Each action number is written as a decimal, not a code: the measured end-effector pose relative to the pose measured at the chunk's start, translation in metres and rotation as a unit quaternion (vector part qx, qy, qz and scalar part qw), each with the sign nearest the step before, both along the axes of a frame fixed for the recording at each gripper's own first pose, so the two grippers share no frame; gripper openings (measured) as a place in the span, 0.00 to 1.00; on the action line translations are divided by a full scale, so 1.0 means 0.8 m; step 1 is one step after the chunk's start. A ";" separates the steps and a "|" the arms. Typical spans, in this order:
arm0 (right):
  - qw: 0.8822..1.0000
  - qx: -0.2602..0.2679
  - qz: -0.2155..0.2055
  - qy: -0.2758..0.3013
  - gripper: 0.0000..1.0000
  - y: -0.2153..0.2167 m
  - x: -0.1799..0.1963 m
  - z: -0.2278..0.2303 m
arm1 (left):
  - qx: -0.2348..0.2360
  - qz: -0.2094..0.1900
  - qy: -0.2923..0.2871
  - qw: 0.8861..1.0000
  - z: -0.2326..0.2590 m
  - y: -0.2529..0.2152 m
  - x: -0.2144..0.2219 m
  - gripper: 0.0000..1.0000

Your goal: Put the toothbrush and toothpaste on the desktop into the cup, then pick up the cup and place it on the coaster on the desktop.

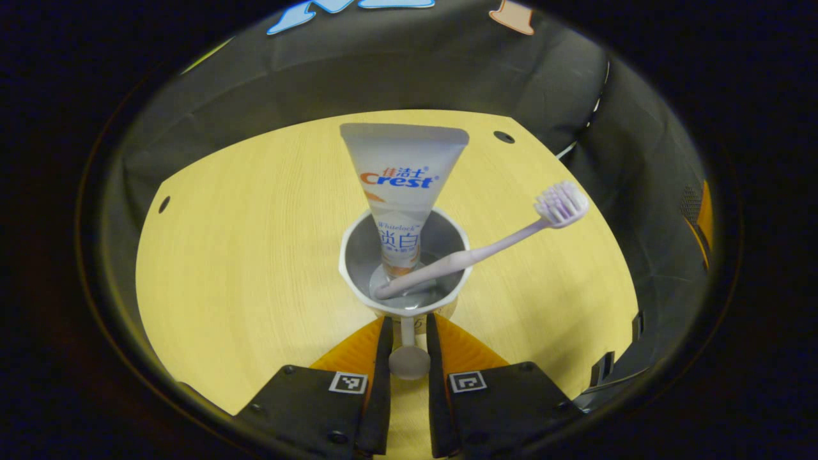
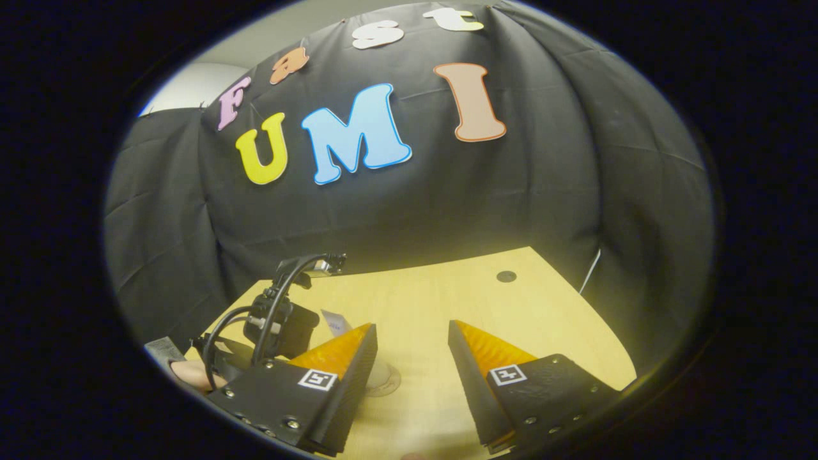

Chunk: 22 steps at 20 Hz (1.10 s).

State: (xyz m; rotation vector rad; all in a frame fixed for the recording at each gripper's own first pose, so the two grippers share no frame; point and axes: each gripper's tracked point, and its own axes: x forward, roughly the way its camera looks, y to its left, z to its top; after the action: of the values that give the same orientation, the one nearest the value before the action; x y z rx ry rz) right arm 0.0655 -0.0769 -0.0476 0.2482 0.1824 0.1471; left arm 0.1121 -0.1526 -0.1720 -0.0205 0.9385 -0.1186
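in the left gripper view, the left gripper [image 1: 408, 332] sits at the bottom centre of the frame with its two fingers drawn close together on either side of the cup's handle [image 1: 409, 354], so it looks clamped on that handle. the cup [image 1: 405, 265], a pale one with a grey inside, stands in the middle of the frame over the wooden desktop [image 1: 255, 255]. the toothpaste [image 1: 402, 191] stands upright in the cup, its flat crimped end at the top, reaching toward the upper centre of the frame. the toothbrush [image 1: 486, 252] leans in the cup too, its handle end down on the cup's floor and its bristled head sticking out over the rim to the right. in the right gripper view, the right gripper [image 2: 412, 354] shows at the bottom of the frame with its fingers spread well apart and nothing between them, above the desktop. at the lower left of that frame the other gripper's body and cables show, with part of a hand [image 2: 192, 377] holding it. a round pale coaster [image 2: 383, 380] lies on the desktop just beside the right gripper's left-hand finger, partly hidden by it.
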 end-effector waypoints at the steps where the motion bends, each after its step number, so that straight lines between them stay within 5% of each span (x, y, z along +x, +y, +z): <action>1: 1.000 -0.001 0.002 0.000 0.72 -0.001 -0.002 0.000 | -0.006 0.000 0.002 1.000 0.001 -0.002 0.000 0.35; 3: 1.000 -0.003 0.004 -0.001 0.72 -0.003 -0.003 0.000 | -0.011 -0.003 -0.006 1.000 0.002 -0.005 -0.002 0.35; 4: 1.000 -0.004 0.006 -0.002 0.72 -0.003 -0.005 0.000 | -0.009 -0.004 -0.012 1.000 0.008 -0.006 -0.004 0.48; 6: 1.000 -0.005 0.011 -0.005 0.67 -0.002 -0.009 0.003 | -0.017 -0.006 -0.023 1.000 0.017 -0.012 -0.008 0.44; 7: 1.000 -0.006 0.014 -0.006 0.67 -0.001 -0.010 0.005 | -0.023 -0.005 -0.030 0.999 0.022 -0.014 -0.011 0.56; 9: 1.000 -0.010 0.022 -0.011 0.72 0.002 -0.016 0.009 | -0.030 0.000 -0.044 0.999 0.035 -0.016 -0.020 0.62; 10: 1.000 -0.012 0.025 -0.014 0.67 0.003 -0.020 0.011 | -0.031 0.005 -0.053 0.998 0.044 -0.015 -0.027 0.77; 11: 0.999 -0.014 0.028 -0.017 0.72 0.004 -0.022 0.014 | -0.034 0.011 -0.065 0.997 0.053 -0.013 -0.033 0.70; 15: 0.999 -0.027 0.025 -0.028 0.72 0.005 -0.032 0.025 | -0.038 0.034 -0.126 0.991 0.098 0.002 -0.053 0.84; 16: 0.999 -0.030 0.021 -0.032 0.72 0.005 -0.036 0.028 | -0.036 0.041 -0.146 0.988 0.111 0.008 -0.057 0.77; 18: 0.998 -0.034 0.007 -0.044 0.72 0.002 -0.042 0.039 | -0.039 0.054 -0.187 0.980 0.139 0.019 -0.066 0.88; 22: 0.997 -0.043 -0.015 -0.057 0.71 0.008 -0.050 0.051 | -0.029 0.071 -0.261 0.962 0.193 0.056 -0.087 0.92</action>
State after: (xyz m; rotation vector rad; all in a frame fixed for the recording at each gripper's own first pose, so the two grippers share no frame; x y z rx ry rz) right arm 0.0258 -0.0709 -0.0067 0.1554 0.0716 0.1225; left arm 0.0425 -0.1081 -0.0173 -0.1051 0.4025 -0.0145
